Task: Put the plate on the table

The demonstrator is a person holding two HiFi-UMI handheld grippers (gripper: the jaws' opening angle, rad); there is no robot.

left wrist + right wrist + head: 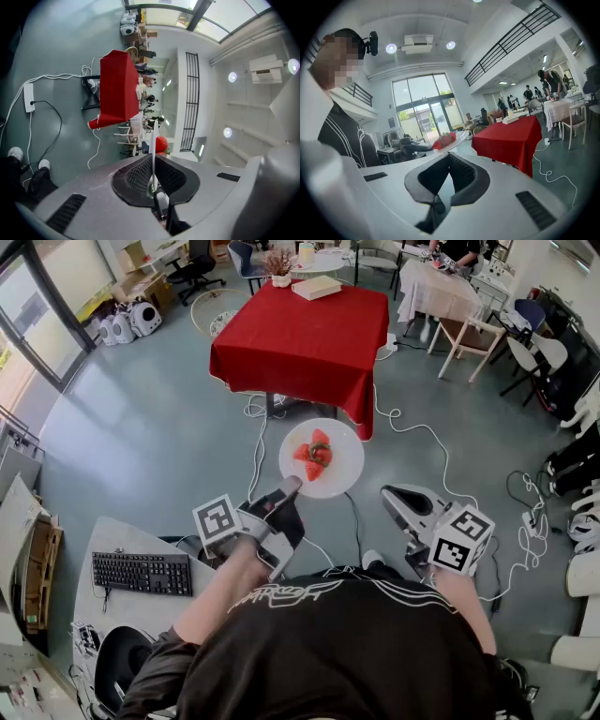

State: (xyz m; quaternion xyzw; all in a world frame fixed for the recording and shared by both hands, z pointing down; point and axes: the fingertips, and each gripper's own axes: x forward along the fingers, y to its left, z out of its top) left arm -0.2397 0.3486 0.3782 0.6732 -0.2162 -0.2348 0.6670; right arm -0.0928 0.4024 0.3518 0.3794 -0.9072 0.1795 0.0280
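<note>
A person stood on a smooth grey floor (141, 427), seen from above, holding a gripper in each hand. The left gripper (289, 486) had its dark, ribbed pads closed tight on the near rim of a thin, round white plate (322, 457). The plate was glossy and shallow, and carried a small heap of red strawberries (314, 454) near its middle. It hung in the air over the floor, just short of a square table (305, 329) draped in a matte red cloth, not touching it. It was held roughly level, face up, reaching from the pinched rim away from the person toward the table; being round, it had no long axis. In the left gripper view the plate (153, 154) showed edge-on as a thin white line between the pads, with a strawberry (161, 144) beside it. The right gripper (401, 505), pale grey and rounded, was held to the plate's right with its jaws apart and nothing between them.
</note>
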